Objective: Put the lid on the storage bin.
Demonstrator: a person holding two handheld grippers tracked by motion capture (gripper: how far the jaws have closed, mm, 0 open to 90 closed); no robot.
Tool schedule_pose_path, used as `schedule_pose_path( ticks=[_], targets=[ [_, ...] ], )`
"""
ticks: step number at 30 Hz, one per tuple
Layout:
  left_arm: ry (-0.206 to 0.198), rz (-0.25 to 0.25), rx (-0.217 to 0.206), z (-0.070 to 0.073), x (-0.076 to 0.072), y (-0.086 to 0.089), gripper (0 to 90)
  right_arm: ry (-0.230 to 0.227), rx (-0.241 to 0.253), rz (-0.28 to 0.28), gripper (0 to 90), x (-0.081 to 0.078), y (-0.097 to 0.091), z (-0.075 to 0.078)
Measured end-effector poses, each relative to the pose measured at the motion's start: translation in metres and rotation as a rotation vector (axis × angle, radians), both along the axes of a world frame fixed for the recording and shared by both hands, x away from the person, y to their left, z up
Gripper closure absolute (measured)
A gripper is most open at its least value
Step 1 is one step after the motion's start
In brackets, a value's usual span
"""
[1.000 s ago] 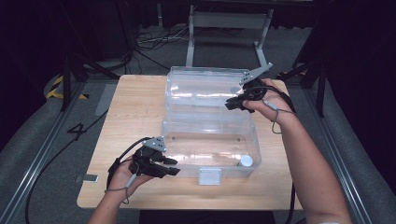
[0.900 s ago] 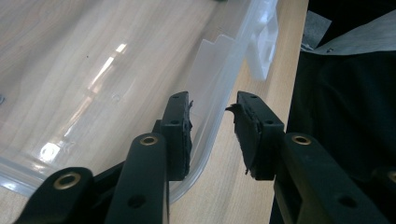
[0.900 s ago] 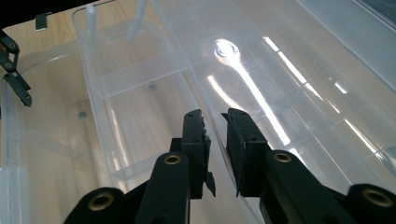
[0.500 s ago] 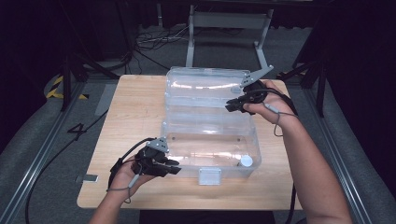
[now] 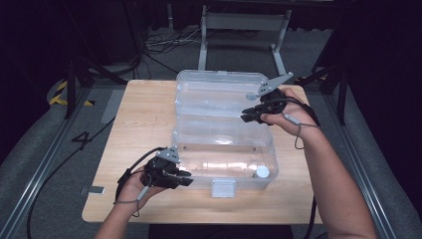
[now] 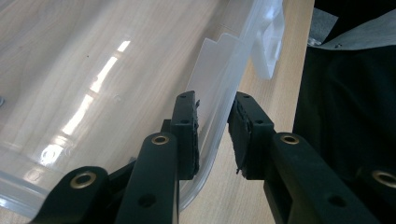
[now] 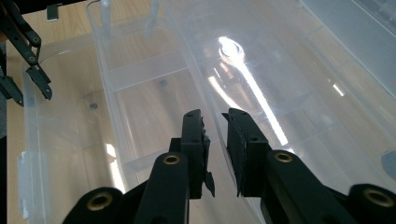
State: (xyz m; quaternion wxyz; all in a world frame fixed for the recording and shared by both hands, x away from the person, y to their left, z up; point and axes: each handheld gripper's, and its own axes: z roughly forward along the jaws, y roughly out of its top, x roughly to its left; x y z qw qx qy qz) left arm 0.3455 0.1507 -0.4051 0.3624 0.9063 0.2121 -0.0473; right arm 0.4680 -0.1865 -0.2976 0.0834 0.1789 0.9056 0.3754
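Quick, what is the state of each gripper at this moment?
Left gripper: jaws have just been closing around the clear box wall; whether they press on it cannot be told.
Right gripper: jaws astride the box's lid edge; grip cannot be told.

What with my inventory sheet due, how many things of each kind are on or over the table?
clear plastic box: 1
small white round thing inside the box: 1
grippers: 2, the left gripper and the right gripper
Total: 4
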Motion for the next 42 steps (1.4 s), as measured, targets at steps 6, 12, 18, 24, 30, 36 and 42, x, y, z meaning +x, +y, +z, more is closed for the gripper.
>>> schedule_pose_path(
  ticks=[6, 12, 18, 24, 30, 36, 42],
  targets=[
    [0.002, 0.002, 0.001, 0.0, 0.0, -0.001, 72.6, -0.009, -0.001, 0.002, 77.4, -0.006, 0.0, 0.001],
    [0.007, 0.002, 0.001, -0.001, 0.0, -0.001, 72.5, -0.015, -0.007, 0.016, 77.4, -0.013, -0.001, 0.002],
    [0.012, 0.001, -0.001, -0.001, 0.001, -0.001, 72.3, -0.019, -0.011, 0.023, 77.4, -0.018, -0.001, 0.003],
    [0.011, 0.004, 0.011, -0.002, 0.001, -0.003, 72.3, -0.02, -0.014, 0.03, 77.4, -0.024, -0.001, 0.004],
    [0.014, 0.005, 0.018, -0.003, 0.002, -0.005, 72.8, -0.025, -0.015, 0.033, 77.4, -0.029, -0.001, 0.004],
    [0.016, 0.006, 0.019, -0.003, 0.002, -0.005, 72.9, -0.033, -0.021, 0.038, 77.4, -0.035, -0.001, 0.004],
    [0.015, 0.006, 0.02, -0.003, 0.002, -0.005, 72.8, -0.035, -0.023, 0.045, 77.4, -0.039, -0.001, 0.004]
  ],
)
